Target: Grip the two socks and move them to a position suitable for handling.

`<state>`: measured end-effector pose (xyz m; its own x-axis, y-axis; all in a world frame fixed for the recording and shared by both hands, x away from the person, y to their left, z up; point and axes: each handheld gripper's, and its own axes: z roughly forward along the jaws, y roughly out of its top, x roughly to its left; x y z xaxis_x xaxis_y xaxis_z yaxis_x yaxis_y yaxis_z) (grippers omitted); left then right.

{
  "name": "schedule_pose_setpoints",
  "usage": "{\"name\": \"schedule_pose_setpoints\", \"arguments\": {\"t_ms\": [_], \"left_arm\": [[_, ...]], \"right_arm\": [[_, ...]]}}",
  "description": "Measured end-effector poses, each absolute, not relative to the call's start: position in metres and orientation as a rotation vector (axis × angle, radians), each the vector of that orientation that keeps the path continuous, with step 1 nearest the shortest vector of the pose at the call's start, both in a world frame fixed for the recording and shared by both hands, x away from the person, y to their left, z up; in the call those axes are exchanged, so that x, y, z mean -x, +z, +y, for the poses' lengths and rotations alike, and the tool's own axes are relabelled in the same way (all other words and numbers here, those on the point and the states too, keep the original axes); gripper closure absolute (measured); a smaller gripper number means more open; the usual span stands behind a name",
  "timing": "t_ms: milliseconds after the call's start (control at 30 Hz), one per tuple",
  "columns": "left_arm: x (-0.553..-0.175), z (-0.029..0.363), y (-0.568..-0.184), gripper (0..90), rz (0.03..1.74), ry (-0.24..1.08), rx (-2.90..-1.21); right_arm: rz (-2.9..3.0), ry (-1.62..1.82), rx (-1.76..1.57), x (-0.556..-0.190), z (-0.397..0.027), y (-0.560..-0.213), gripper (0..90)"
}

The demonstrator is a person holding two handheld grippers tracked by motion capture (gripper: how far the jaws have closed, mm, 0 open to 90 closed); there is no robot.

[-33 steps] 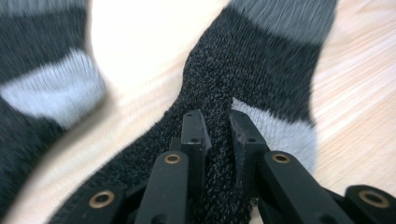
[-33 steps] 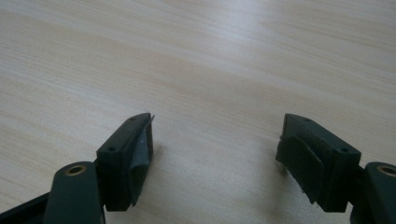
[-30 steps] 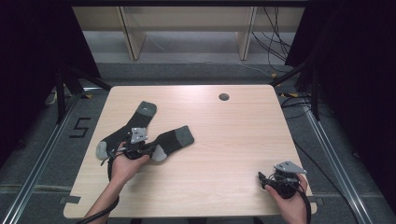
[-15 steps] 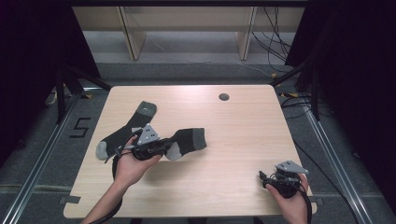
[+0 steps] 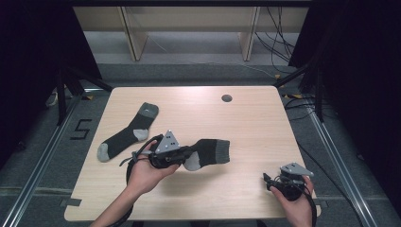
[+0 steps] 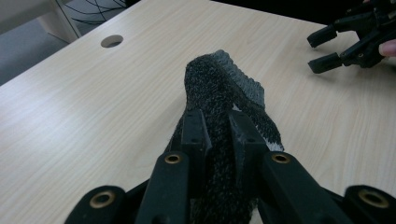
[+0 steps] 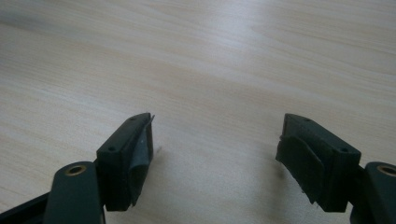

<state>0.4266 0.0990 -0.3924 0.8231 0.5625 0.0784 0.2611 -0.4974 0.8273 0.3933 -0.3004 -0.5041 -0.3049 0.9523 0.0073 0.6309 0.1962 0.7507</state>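
A dark grey sock [image 5: 208, 152] with a lighter cuff hangs above the middle of the wooden table [image 5: 198, 111], and my left gripper [image 5: 182, 155] is shut on it near its heel. In the left gripper view the black jaws pinch the sock [image 6: 219, 98], whose cuff points away from me. A second matching sock [image 5: 128, 131] lies flat on the table's left side. At the front right corner a hand holds my right gripper [image 5: 268, 181], open, low over bare wood. Its two pads [image 7: 135, 154] stand wide apart with nothing between them.
A round cable hole [image 5: 226, 98] sits near the table's far edge. Wooden shelf legs [image 5: 135, 40] and loose cables [image 5: 279, 33] stand on the floor beyond the table. The right gripper [image 6: 336, 49] also appears at the top right of the left gripper view.
My left gripper has lifted the sock off the table and carried it to the right, away from the other sock. The right gripper has stayed in place.
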Motion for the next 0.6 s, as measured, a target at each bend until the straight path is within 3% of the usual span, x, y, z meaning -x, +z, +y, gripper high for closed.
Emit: {"name": "schedule_pose_setpoints", "arguments": {"t_ms": [600], "left_arm": [[-0.43,0.072,-0.448,77.1,0.52,0.38,-2.235]], "right_arm": [[2.007,0.926,-1.448,-0.393,-0.297,-0.5,26.9]]}}
